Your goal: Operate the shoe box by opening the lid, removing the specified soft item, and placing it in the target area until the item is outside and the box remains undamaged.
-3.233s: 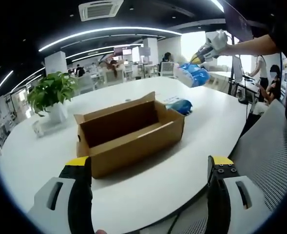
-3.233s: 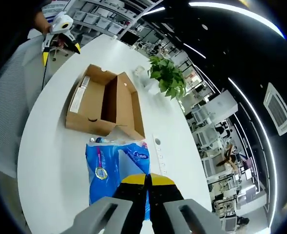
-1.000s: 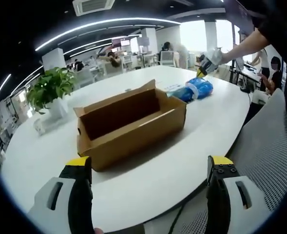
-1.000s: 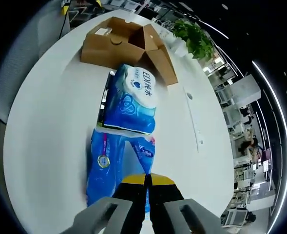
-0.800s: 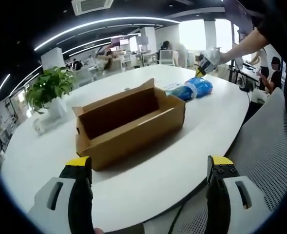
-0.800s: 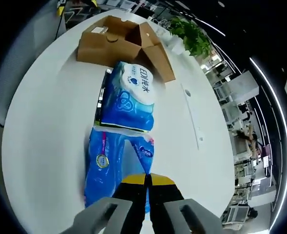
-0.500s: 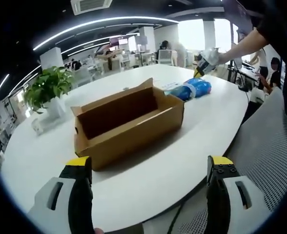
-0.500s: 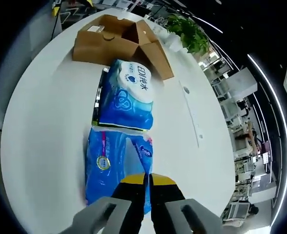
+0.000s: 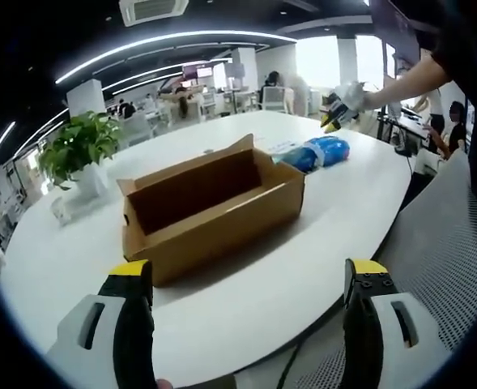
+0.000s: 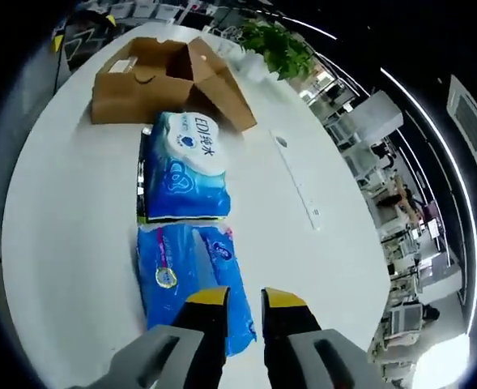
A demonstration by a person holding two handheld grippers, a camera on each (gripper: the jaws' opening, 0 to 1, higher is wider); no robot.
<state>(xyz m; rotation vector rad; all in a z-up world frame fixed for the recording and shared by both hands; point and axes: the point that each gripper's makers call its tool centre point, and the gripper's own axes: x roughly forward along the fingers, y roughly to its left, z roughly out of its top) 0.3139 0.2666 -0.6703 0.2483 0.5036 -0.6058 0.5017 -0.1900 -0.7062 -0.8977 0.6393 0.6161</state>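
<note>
Shoe box (image 9: 210, 212) seen open on white table (image 9: 303, 267), two blue soft packs (image 10: 183, 177) laid beside it, right gripper (image 10: 244, 304) jaws slightly parted above nearer pack (image 10: 185, 275), apparently released, left gripper (image 9: 246, 279) jaws wide apart, holding nothing.

Opposite ends, shared shoe box (image 9: 214, 212) between
</note>
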